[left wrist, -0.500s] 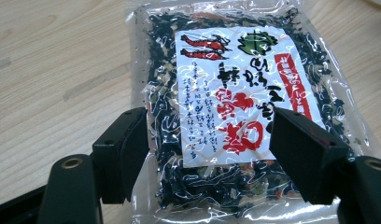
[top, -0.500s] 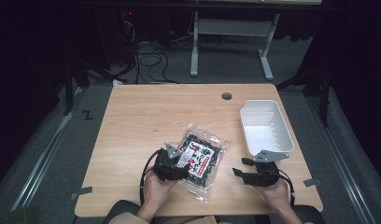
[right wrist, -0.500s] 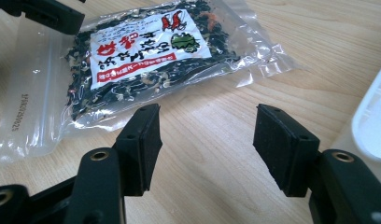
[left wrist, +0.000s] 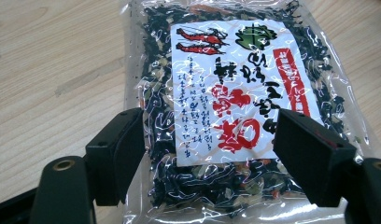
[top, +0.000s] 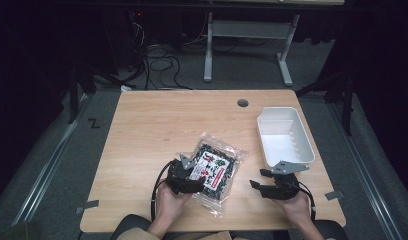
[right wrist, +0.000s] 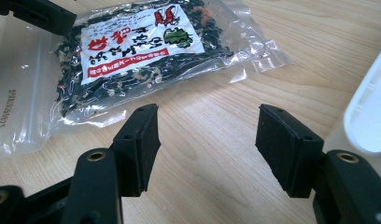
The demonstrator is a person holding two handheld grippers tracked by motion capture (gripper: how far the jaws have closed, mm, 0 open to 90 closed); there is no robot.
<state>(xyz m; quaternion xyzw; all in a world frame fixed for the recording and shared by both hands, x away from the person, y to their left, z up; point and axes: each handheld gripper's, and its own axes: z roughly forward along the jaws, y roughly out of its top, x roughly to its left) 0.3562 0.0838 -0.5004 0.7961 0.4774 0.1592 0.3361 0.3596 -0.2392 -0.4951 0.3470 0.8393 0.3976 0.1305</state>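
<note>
A clear packet of dark dried greens (top: 216,167) with a white and red label lies on the wooden table (top: 157,130), near its front edge. My left gripper (top: 193,176) sits at the packet's near left end. In the left gripper view its jaws (left wrist: 209,144) stand on either side of the packet (left wrist: 235,93), closed in against the dark filling. My right gripper (top: 258,180) rests to the right of the packet, apart from it. Its jaws (right wrist: 207,135) are open over bare wood, with the packet (right wrist: 142,51) farther ahead.
A white plastic bin (top: 287,112) stands at the table's right side, just beyond my right gripper; its rim (right wrist: 370,116) shows close by in the right gripper view. A cable hole (top: 242,103) marks the far edge. Bare wood spreads to the left and back.
</note>
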